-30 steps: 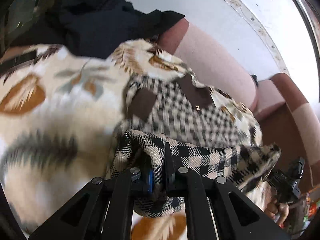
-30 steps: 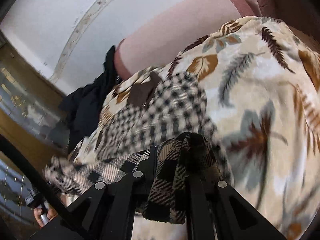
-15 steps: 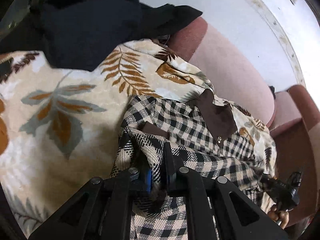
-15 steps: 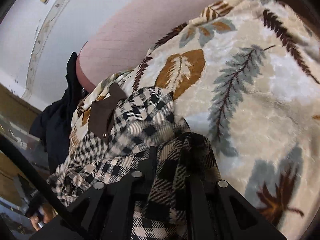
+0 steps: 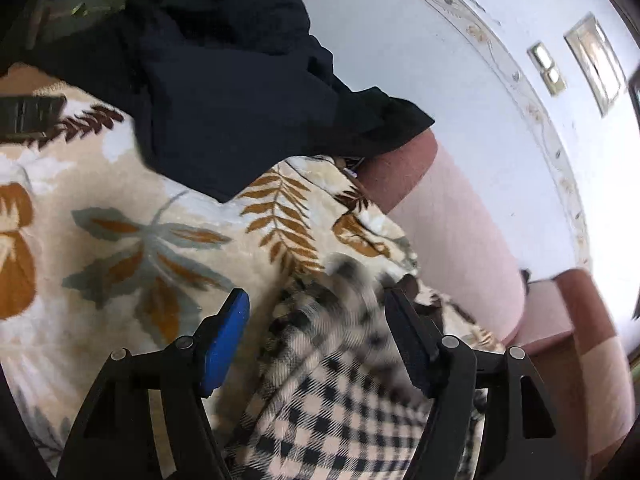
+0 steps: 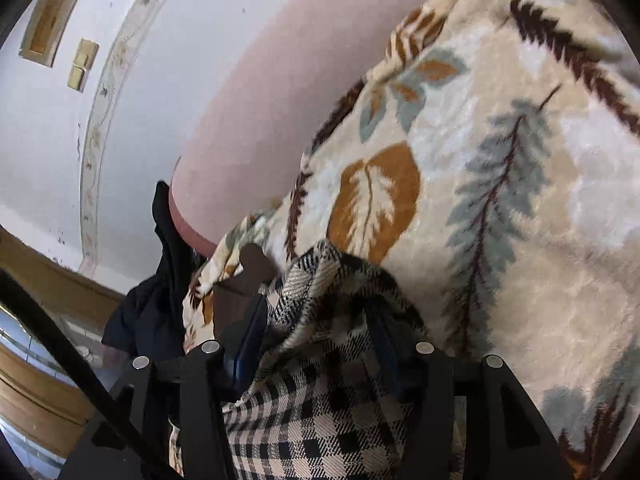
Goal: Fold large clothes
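Note:
A beige-and-black checked garment (image 5: 328, 392) with brown trim lies on a leaf-patterned blanket (image 5: 120, 248). In the left wrist view my left gripper (image 5: 316, 308) is open, its jaws wide apart with the garment's folded edge lying loose between them. In the right wrist view my right gripper (image 6: 316, 320) is open too, its jaws spread around a bunched fold of the same garment (image 6: 320, 400), whose brown collar patch (image 6: 252, 268) shows just beyond.
A dark navy garment (image 5: 224, 92) lies heaped at the far end of the blanket, also in the right wrist view (image 6: 152, 312). A pink sofa backrest (image 5: 452, 232) runs behind, below a white wall (image 5: 460, 80). A sofa arm (image 5: 592, 360) stands at right.
Both grippers were shut on the checked garment's edge; now both have opened and let it go. The garment has been carried forward over itself toward the sofa back.

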A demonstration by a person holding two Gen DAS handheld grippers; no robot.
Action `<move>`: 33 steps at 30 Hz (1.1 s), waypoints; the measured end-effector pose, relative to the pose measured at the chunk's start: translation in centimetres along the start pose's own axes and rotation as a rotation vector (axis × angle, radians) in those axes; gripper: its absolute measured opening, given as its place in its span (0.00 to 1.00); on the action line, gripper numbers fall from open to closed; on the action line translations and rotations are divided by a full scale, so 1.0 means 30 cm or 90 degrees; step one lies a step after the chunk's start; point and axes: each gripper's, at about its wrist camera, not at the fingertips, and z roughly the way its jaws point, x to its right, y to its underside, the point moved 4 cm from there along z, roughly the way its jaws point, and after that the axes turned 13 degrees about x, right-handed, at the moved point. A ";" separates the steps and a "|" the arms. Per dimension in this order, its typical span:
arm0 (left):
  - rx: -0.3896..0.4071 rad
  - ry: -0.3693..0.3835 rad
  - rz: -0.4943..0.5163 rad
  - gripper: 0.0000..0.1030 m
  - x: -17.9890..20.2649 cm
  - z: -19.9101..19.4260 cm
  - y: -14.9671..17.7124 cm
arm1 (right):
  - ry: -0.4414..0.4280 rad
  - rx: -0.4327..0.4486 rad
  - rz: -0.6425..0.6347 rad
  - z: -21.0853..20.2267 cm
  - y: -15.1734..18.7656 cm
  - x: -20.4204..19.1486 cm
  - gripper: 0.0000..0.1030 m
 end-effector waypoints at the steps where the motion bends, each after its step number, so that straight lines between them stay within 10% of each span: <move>1: -0.003 -0.005 0.020 0.67 0.015 -0.003 0.010 | -0.002 0.022 -0.016 -0.029 -0.016 -0.026 0.54; 7: -0.036 -0.016 0.145 0.67 0.107 0.000 0.107 | 0.012 0.093 -0.171 -0.121 -0.001 -0.194 0.60; 16: -0.146 -0.098 0.337 0.67 0.120 0.103 0.304 | 0.084 -0.132 -0.329 0.118 0.297 -0.202 0.44; 24: -0.117 -0.169 0.325 0.67 0.021 0.071 0.224 | 0.197 -0.069 -0.363 0.073 0.226 -0.145 0.49; 33: -0.150 -0.061 0.297 0.67 -0.082 -0.101 0.231 | 0.157 -0.086 -0.414 -0.098 0.260 -0.177 0.51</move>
